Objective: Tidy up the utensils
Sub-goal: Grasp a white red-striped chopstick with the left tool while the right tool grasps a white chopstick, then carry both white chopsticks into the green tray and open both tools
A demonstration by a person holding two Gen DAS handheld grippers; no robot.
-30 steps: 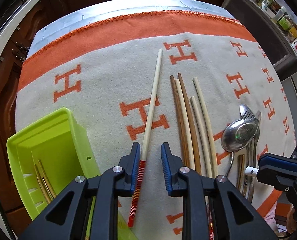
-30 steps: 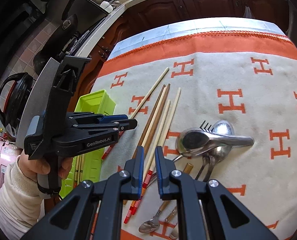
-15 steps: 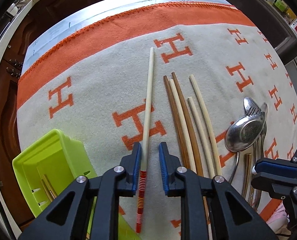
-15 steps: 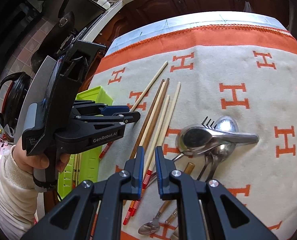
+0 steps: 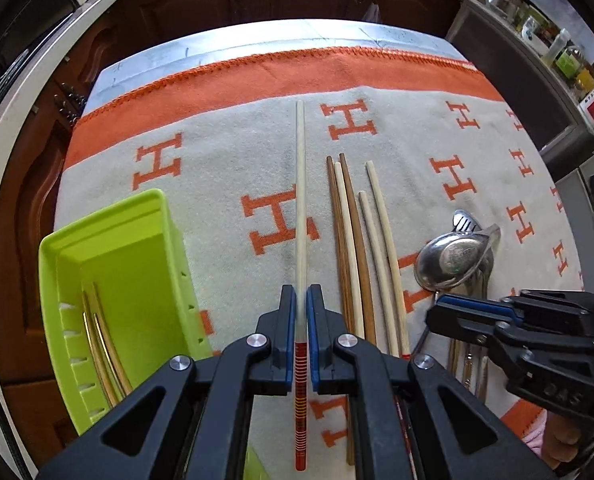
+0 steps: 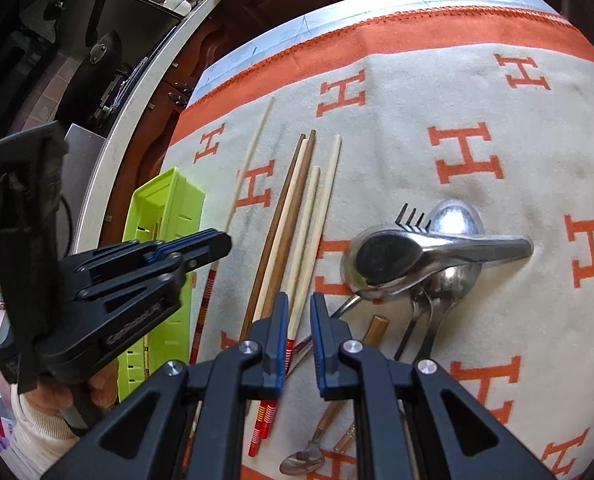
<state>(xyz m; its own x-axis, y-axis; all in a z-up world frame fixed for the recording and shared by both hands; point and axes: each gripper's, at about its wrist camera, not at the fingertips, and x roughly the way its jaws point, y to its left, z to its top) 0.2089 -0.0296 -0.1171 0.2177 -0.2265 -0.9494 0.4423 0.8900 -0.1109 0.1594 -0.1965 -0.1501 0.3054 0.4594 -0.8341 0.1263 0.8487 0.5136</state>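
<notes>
Nearby, green tray [image 5: 109, 248], 5 chopsticks [image 5: 361, 264], spoons [image 6: 417, 256]

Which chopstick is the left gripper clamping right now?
On the cream blanket with orange H letters, right of the lime-green plastic bin, one long pale chopstick with a red-striped end lies apart from the bundle. The left gripper is shut on it; no other chopstick is held.

The cloth [image 5: 225, 152] looks like matt, fuzzy felt. The spoons [image 6: 397, 258] are glossy metal. The bin [image 5: 137, 264] is smooth plastic.

Both wrist views steeply down, sharing blanket [image 5: 225, 152].
</notes>
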